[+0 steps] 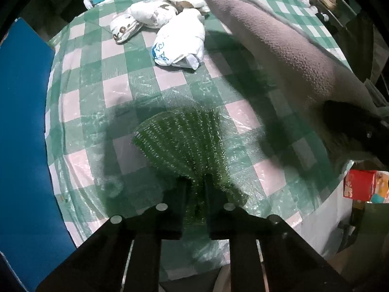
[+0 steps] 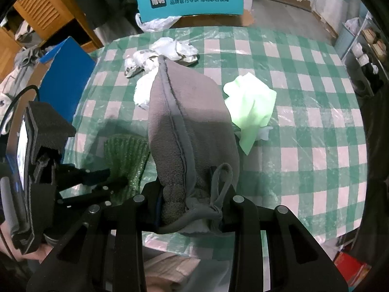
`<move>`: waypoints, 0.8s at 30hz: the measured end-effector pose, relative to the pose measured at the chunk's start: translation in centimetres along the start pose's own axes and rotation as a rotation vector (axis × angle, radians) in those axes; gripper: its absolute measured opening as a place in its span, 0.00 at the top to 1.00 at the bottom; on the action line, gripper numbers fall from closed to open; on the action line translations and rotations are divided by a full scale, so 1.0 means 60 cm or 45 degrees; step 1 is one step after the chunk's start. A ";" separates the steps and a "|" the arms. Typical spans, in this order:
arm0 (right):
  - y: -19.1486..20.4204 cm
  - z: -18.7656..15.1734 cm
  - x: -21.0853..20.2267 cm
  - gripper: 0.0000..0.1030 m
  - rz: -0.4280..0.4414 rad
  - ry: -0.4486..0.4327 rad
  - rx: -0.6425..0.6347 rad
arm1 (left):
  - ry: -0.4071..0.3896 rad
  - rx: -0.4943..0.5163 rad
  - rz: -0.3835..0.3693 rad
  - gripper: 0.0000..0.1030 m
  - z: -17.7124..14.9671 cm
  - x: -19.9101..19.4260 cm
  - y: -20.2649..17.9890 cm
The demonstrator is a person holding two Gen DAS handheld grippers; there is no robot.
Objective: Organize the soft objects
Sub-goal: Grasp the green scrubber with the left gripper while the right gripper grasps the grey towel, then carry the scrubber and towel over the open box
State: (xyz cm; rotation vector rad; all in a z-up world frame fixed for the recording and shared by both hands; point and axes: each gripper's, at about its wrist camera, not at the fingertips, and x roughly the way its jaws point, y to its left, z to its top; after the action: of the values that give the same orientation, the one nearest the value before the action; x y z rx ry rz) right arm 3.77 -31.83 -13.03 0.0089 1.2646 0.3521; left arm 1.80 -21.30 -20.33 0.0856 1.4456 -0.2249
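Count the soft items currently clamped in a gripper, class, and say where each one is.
2. The green bristly mat is pinched in the left gripper over the near table edge; the grey fleece slipper is held in the right gripper, raised above the checked tablecloth.

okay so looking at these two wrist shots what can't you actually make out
- Near end of the green ribbed piece: left wrist view, hidden between the left claw fingers.
- White bundles: right wrist view, partly hidden behind the grey fleece item in the right claw.
- Light green cloth: absent from the left wrist view; the fleece blocks that side.
- Blue box: left wrist view, cut off by the edge.
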 end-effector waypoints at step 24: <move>0.061 0.027 -0.087 0.70 0.073 -0.178 -0.051 | -0.324 -0.019 0.030 0.90 0.014 -0.210 0.114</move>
State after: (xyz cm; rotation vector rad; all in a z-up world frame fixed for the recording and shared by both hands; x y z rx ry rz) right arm 3.00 -29.42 -6.93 0.0352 1.1206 0.4197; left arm 2.64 -13.51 -8.28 0.0598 1.1925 -0.1979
